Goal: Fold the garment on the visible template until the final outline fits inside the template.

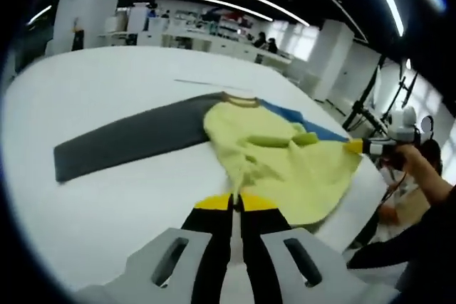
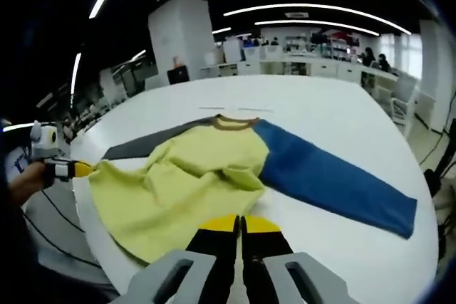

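A long-sleeved garment with a yellow body (image 1: 285, 154) (image 2: 185, 176) lies on the white table (image 1: 107, 197). Its brown collar (image 2: 229, 123) points away, with the grey sleeve (image 1: 128, 140) (image 2: 132, 147) and blue sleeve (image 2: 328, 176) (image 1: 299, 115) spread out sideways. My left gripper (image 1: 235, 203) is shut on one corner of the yellow hem, where the cloth bunches into ridges. It also appears in the right gripper view (image 2: 80, 169). My right gripper (image 2: 239, 224) is shut on the other hem corner and shows in the left gripper view (image 1: 355, 147). A thin line mark (image 2: 228, 109) runs just beyond the collar.
The table's near edge (image 1: 349, 226) (image 2: 92, 240) runs close under the hem. A person's hand (image 1: 420, 165) (image 2: 21, 179) holds each gripper. Desks with seated people (image 2: 370, 58) and a white pillar (image 2: 182, 40) stand far behind the table.
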Demonstrator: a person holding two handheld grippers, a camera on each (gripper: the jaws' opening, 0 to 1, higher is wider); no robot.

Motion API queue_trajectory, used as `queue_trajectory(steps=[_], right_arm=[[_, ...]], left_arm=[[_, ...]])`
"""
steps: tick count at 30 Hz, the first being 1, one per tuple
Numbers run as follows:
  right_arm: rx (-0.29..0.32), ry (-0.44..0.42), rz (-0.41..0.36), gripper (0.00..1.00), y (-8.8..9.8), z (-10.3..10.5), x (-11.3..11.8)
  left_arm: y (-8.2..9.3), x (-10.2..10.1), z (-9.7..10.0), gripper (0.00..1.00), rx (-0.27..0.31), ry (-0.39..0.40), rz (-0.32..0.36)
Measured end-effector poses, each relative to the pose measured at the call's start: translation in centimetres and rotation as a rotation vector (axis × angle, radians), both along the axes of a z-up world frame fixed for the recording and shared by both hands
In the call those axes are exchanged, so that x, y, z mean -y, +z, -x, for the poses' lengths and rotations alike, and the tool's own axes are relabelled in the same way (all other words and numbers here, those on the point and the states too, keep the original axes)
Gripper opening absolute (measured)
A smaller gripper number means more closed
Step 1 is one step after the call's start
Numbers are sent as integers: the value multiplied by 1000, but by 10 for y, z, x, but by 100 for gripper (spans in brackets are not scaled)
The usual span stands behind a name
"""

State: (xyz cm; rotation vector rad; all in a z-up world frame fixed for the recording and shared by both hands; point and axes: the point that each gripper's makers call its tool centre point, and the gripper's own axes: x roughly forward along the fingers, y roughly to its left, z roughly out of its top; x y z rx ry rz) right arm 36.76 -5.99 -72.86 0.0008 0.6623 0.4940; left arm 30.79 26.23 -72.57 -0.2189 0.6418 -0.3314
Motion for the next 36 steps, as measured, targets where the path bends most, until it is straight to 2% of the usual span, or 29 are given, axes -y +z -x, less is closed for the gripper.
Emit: queue_trajectory(steps=[9, 22, 25, 31, 36], right_arm=[[-51, -3, 16, 0, -7, 20, 5], [-118, -21, 37, 0, -29, 41, 14], [-135, -19, 53, 0, -36, 46, 17], [-160, -19, 53, 0, -44, 57, 18], [-192, -11, 69, 0, -56, 70, 19]], left_arm=[[-7, -5, 16, 0, -48, 59, 79], [-33, -9, 37, 0, -145, 85, 69], [-40, -12, 42, 0, -176, 90, 43], [-47, -11, 48, 0, -208, 97, 47], [-59, -12, 56, 0, -267, 98, 33]])
